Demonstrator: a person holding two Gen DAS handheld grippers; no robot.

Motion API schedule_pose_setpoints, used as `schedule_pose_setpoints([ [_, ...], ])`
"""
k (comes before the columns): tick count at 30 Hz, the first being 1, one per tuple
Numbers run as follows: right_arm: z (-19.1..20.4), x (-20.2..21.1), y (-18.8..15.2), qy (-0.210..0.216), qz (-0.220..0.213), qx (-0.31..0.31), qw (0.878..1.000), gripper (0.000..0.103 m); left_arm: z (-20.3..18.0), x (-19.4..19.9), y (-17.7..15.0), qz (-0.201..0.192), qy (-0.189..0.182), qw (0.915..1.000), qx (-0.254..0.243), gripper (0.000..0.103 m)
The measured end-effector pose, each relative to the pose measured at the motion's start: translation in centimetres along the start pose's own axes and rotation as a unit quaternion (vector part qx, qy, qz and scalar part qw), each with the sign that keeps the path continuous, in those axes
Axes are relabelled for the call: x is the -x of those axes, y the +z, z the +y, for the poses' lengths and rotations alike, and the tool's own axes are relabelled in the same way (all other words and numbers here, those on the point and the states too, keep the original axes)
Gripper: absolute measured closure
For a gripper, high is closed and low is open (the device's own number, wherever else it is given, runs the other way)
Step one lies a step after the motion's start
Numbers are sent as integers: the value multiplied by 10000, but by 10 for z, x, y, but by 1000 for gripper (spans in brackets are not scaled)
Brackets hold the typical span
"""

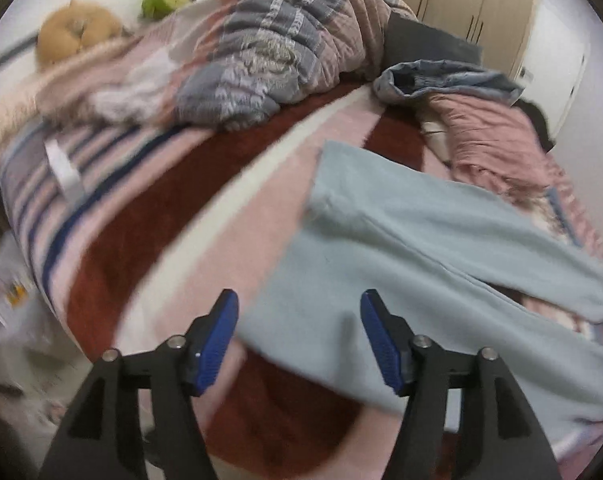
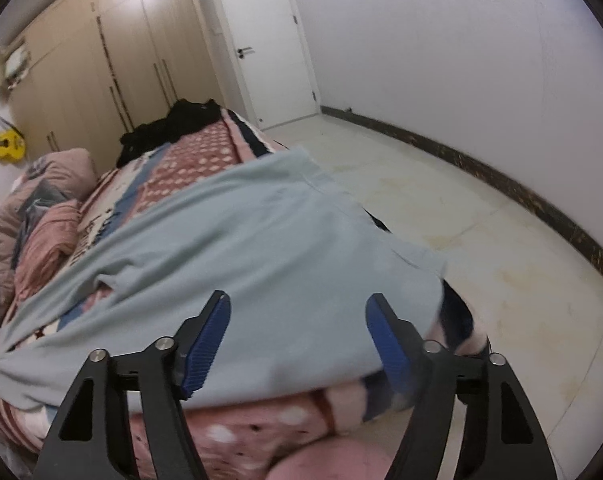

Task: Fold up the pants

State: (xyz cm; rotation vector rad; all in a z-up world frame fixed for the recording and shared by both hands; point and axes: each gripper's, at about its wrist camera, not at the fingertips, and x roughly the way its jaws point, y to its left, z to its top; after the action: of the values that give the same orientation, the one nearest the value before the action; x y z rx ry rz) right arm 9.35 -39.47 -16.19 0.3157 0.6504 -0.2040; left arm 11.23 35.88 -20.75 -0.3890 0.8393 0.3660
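I have two grippers, left gripper (image 1: 299, 344) and right gripper (image 2: 297, 344), both with jaws spread and holding nothing. One pair of pale blue pants (image 1: 441, 248) lies flat but rumpled on the bed (image 1: 205, 216), from 12 toward 3 o'clock of my left gripper. Farther off at 11 o'clock sit two plush toys (image 1: 75, 32).

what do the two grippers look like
Both look alike: the left gripper and right gripper have black angular frames with triangular cut-outs, silver round pivot bolts, and blue ribbed pads on each finger. No cables, markings or sleeves show.
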Motion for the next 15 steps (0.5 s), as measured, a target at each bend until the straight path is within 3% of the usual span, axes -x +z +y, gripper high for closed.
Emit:
schedule_pose_setpoints([
  [3, -19, -9, -9, 50, 189, -267, 9995, 32, 0, 6, -20, 71, -479, 9986, 229, 32],
  [6, -29, -16, -19, 162, 361, -421, 9983, 31, -1, 5, -33, 203, -1064, 9927, 533, 32],
  [15, -51, -39, -36, 496, 660, -919, 9923, 31, -11, 7, -46, 316, -1235, 9895, 678, 28],
])
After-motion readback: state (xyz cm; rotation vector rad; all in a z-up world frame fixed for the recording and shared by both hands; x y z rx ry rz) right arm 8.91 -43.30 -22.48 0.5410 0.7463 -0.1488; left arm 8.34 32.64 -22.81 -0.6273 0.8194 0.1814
